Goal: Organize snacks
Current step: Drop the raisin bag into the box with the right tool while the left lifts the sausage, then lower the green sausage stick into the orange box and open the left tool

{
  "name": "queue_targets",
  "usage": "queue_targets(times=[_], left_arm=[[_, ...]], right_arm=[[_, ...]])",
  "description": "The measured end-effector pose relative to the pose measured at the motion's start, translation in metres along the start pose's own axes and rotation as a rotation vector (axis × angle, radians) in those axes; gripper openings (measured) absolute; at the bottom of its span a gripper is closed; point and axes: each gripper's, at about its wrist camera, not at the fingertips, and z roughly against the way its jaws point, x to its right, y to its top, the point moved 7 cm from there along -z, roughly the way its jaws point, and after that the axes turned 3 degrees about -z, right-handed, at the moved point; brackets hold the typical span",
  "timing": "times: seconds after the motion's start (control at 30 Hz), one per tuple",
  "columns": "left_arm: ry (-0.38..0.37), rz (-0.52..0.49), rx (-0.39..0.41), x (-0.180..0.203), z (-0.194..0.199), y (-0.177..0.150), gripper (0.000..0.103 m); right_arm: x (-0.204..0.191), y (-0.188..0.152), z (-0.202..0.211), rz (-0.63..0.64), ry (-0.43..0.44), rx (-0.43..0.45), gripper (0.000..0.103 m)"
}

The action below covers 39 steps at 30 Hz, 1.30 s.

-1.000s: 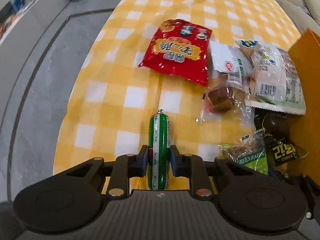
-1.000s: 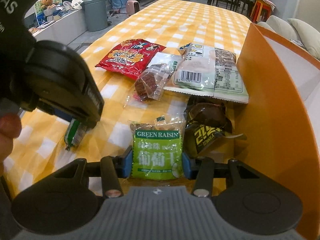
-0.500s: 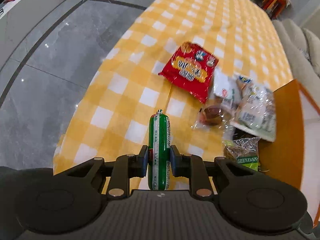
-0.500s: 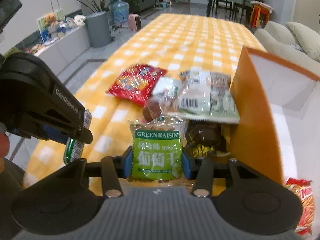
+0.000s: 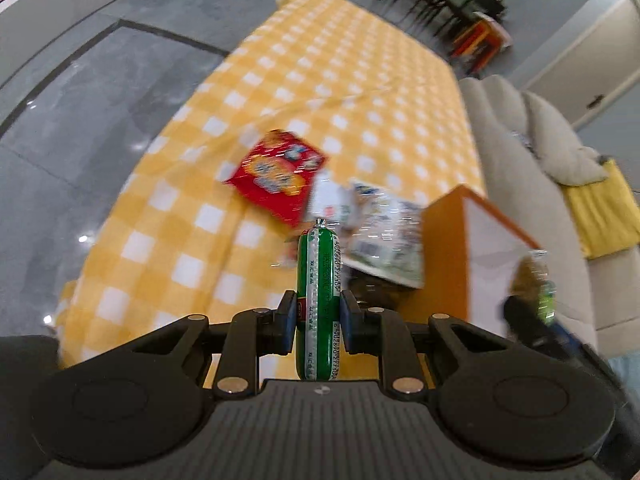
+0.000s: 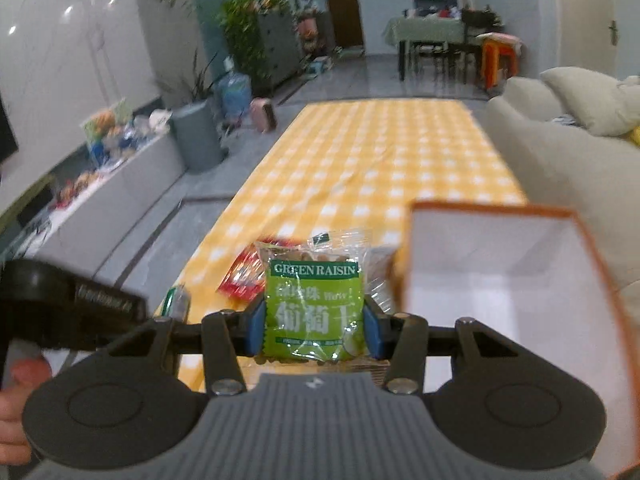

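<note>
Left gripper pinching a green sausage stick, held lengthwise above the near end of the yellow checked tablecloth. Right gripper clamped on a green raisin packet, just left of the orange box. Red snack bag and pale packets lying beyond, blurred.

A home living room: beige sofa, potted plants, dining table beyond the checkered tablecloth.
</note>
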Motion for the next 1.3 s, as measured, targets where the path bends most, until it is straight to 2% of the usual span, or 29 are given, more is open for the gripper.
queue_targets(times=[0.13, 0.23, 0.3, 0.4, 0.47, 0.57, 0.63, 0.9, 0.97, 1.1, 1.17, 1.3], left_arm=[[-0.09, -0.054, -0.003, 0.029, 0.005, -0.004, 0.024], [-0.143, -0.09, -0.008, 0.051, 0.005, -0.009, 0.024], [-0.169, -0.114, -0.022, 0.066, 0.002, -0.013, 0.024], [-0.189, -0.15, -0.047, 0.084, -0.005, -0.021, 0.024], [-0.196, -0.17, -0.06, 0.092, -0.008, -0.026, 0.024], [-0.197, -0.186, -0.081, 0.101, -0.017, -0.031, 0.024], [-0.19, -0.197, -0.095, 0.106, -0.024, -0.033, 0.024], [-0.194, -0.2, -0.148, 0.11, -0.04, -0.037, 0.024], [-0.185, -0.2, -0.15, 0.109, -0.043, -0.037, 0.024], [-0.177, -0.196, -0.155, 0.109, -0.045, -0.036, 0.024], [-0.175, -0.194, -0.154, 0.11, -0.045, -0.036, 0.024], [-0.174, -0.203, -0.153, 0.113, -0.044, -0.037, 0.024]], right_arm=[[0.043, 0.025, 0.038, 0.029, -0.074, 0.052, 0.047], [0.083, 0.027, 0.055, 0.021, -0.161, 0.021, 0.047], [0.109, 0.02, 0.052, 0.003, -0.202, -0.033, 0.047], [0.148, -0.001, 0.032, -0.057, -0.277, -0.166, 0.047], [0.162, -0.017, 0.017, -0.046, -0.326, -0.231, 0.047], [0.173, -0.038, 0.0, 0.005, -0.373, -0.331, 0.047], [0.176, -0.044, -0.009, 0.017, -0.373, -0.382, 0.047], [0.184, -0.068, -0.026, 0.093, -0.458, -0.519, 0.048], [0.18, -0.071, -0.027, 0.123, -0.482, -0.543, 0.053], [0.174, -0.067, -0.03, 0.088, -0.456, -0.554, 0.075], [0.17, -0.058, -0.026, 0.107, -0.445, -0.515, 0.085], [0.167, -0.037, -0.013, 0.122, -0.432, -0.404, 0.09]])
